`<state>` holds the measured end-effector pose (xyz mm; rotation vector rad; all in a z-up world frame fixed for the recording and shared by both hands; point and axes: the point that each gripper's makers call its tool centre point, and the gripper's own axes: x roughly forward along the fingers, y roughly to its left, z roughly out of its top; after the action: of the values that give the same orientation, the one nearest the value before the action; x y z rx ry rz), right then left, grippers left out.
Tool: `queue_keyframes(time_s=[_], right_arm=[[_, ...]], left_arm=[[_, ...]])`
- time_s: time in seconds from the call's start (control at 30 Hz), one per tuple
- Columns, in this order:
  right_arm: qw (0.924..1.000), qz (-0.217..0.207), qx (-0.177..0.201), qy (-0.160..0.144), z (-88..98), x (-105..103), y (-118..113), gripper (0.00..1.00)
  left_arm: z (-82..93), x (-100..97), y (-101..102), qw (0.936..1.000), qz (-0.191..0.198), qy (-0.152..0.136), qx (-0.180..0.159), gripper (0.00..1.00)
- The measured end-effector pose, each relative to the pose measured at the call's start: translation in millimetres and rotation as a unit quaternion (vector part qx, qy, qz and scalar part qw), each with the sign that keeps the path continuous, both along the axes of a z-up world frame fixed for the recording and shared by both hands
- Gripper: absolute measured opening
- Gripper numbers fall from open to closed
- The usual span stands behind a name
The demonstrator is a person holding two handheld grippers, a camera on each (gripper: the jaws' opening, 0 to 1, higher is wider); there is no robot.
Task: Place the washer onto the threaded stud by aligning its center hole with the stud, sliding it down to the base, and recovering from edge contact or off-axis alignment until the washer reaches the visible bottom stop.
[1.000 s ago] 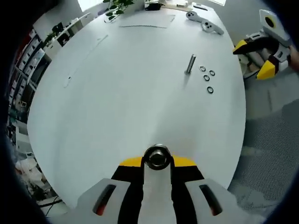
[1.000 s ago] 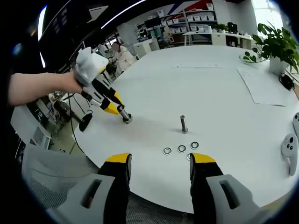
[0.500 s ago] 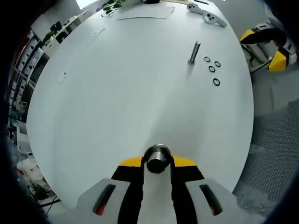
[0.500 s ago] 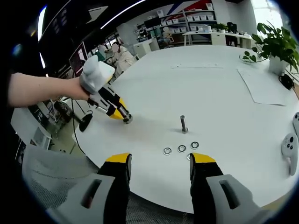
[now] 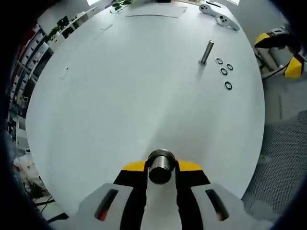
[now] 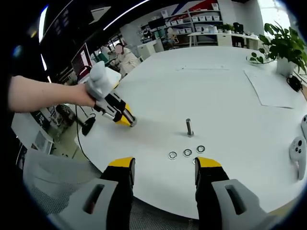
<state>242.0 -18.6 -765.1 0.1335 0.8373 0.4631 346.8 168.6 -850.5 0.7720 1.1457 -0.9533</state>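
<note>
Spanning both views, round white counter (image 6: 216, 91) | stud (image 6: 189, 127) upright, washers (image 6: 187, 153) beside | left gripper (image 5: 161, 168) clamped on metal cylinder (image 5: 160, 166) | right gripper (image 6: 164, 165) apart | shelves (image 6: 201, 21), plant (image 6: 283, 48) behind

Each claw (image 6: 163, 167) has grey jaws with red slots, black shanks and yellow tips; the left claw (image 6: 125, 120) carries a white body.
</note>
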Motion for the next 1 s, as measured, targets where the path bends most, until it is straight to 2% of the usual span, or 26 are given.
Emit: queue_keyframes(time_s=[0.07, 0.13, 0.2, 0.33, 0.4, 0.43, 0.5, 0.57, 0.63, 0.7, 0.73, 1.0], right_arm=[[1.0000, -0.001, 0.000, 0.000, -0.1, 0, 0, 0.53], [1.0000, -0.001, 0.000, 0.001, -0.3, 0, 0, 0.53], [1.0000, 0.000, -0.001, 0.001, -0.4, -1, 0, 0.53], [0.9999, 0.011, -0.005, 0.002, -2.1, -2, 3, 0.53], [0.9998, 0.009, -0.016, 0.001, -2.9, 1, -3, 0.53], [0.9999, 0.002, -0.014, 0.000, -1.9, 2, -6, 0.53], [0.9999, -0.014, 0.001, -0.001, 0.7, 4, -9, 0.53], [0.9999, -0.010, -0.005, 0.001, -1.0, 1, -8, 0.53], [1.0000, -0.004, -0.009, 0.002, -2.3, 0, -5, 0.53], [1.0000, 0.000, -0.007, -0.002, -0.4, 2, -2, 0.53], [0.9999, 0.003, -0.010, -0.004, -0.1, 2, -1, 0.53], [0.9994, 0.017, -0.029, -0.003, -4.0, -1, -2, 0.53]], left_arm=[[-0.1, 0.1, 1, 1.0000, 0.007, 0.002, -0.002, 0.21], [3.5, 2.7, -1, 0.9999, 0.006, -0.013, -0.007, 0.26], [5.5, 3.4, -2, 0.9996, 0.016, -0.016, -0.017, 0.32], [14.6, -0.8, 0, 0.9989, 0.026, -0.027, -0.027, 0.32], [19.5, -0.3, 1, 0.9975, 0.049, -0.035, -0.039, 0.32], [23.8, -0.8, -2, 0.9949, 0.072, -0.038, -0.061, 0.33], [31.9, -1.3, -1, 0.9904, 0.101, -0.049, -0.081, 0.33], [39.1, -3.5, 1, 0.9873, 0.113, -0.063, -0.092, 0.33], [49.3, -4.0, 4, 0.9837, 0.114, -0.102, -0.094, 0.33], [55.1, -10.1, 2, 0.9786, 0.139, -0.100, -0.114, 0.33], [61.9, -12.1, 2, 0.9747, 0.149, -0.110, -0.125, 0.34], [88.2, -31.6, 8, 0.9579, 0.196, -0.132, -0.163, 0.35]])
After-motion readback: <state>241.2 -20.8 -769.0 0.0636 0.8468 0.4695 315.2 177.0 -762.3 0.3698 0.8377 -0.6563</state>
